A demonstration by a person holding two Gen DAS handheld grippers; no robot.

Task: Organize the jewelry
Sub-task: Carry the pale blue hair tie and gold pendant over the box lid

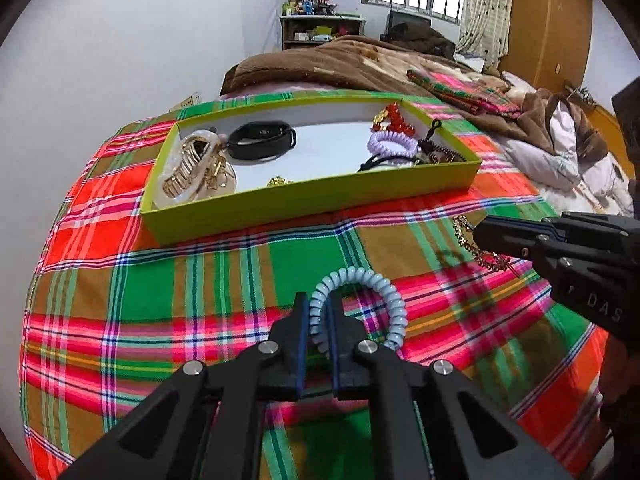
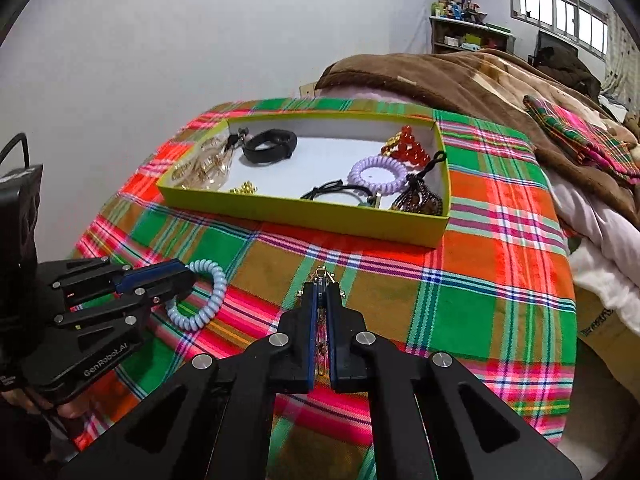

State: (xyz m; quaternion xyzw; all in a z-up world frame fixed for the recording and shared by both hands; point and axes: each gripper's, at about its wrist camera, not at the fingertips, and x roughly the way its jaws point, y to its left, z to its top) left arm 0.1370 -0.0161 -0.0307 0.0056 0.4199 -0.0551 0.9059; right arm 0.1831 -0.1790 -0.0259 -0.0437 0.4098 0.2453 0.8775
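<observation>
On a bed spread with a bright plaid cloth (image 1: 224, 280), two hand-held grippers work side by side in front of a lime-green box (image 1: 312, 200) of jewelry. The left gripper (image 1: 319, 308) has its jaws clamped on a pale blue coil hair tie (image 1: 384, 288): one side of the ring runs down between the blue-lined pads, while the rest loops out past the tips to the right and rests on the cloth. From the right wrist view the same hair tie (image 2: 212, 296) lies curled under and beside the left gripper (image 2: 188, 280), well short of the box.

The right gripper (image 2: 320, 292) has its jaws drawn together on a thin gold chain (image 2: 321, 274); a small gold end pokes out past the fingertips and more of the chain hangs in the narrow slot between the pads. In the left wrist view that gold chain (image 1: 466, 236) trails out from the right gripper (image 1: 480, 236) onto the cloth, near the box's right front corner.

Inside the box, a gold claw clip (image 1: 188, 168) lies at the left end, a black wristband (image 1: 262, 140) just beside it, and red beads (image 1: 394, 118), a lilac coil tie (image 1: 394, 142) and dark cords crowd the right end. A brown blanket (image 1: 340, 60) is heaped behind.
</observation>
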